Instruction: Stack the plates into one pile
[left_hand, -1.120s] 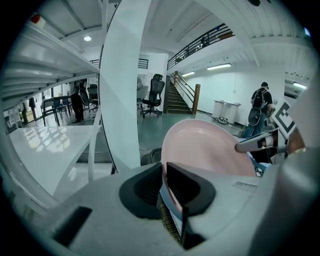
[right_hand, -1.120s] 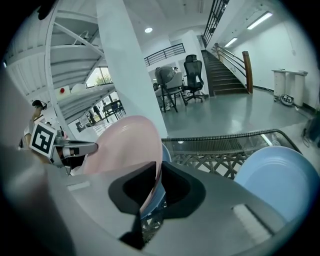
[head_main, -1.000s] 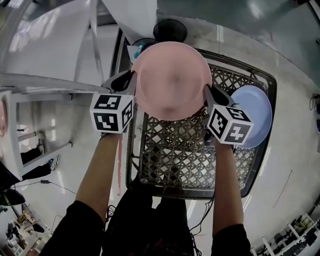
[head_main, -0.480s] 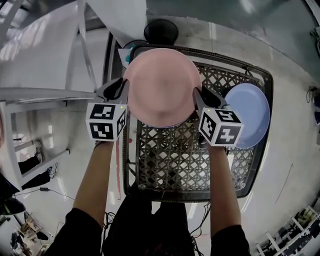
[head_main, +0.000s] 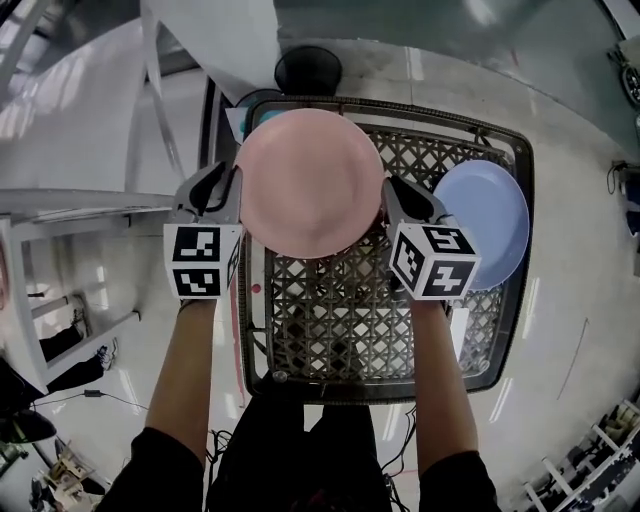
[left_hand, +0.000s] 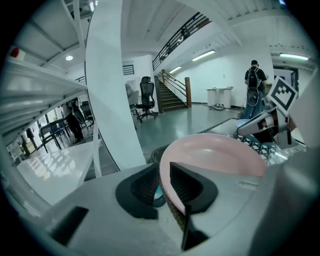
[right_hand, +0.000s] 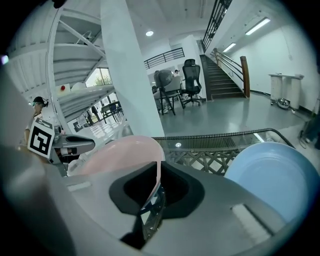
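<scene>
The pink plate (head_main: 310, 183) has sunk lower and levelled out over the basket (head_main: 340, 320)

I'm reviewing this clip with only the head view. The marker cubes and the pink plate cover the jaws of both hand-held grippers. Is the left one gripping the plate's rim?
Observer: No. In the left gripper view, the left hand-held gripper has its jaws either side of the rim of the pink plate. They have just been opening, and a gap shows beside the rim.
Operator: And the right one?
Observer: The right gripper view shows the right hand-held gripper closed on the opposite rim. Its jaws have just been closing.
</scene>
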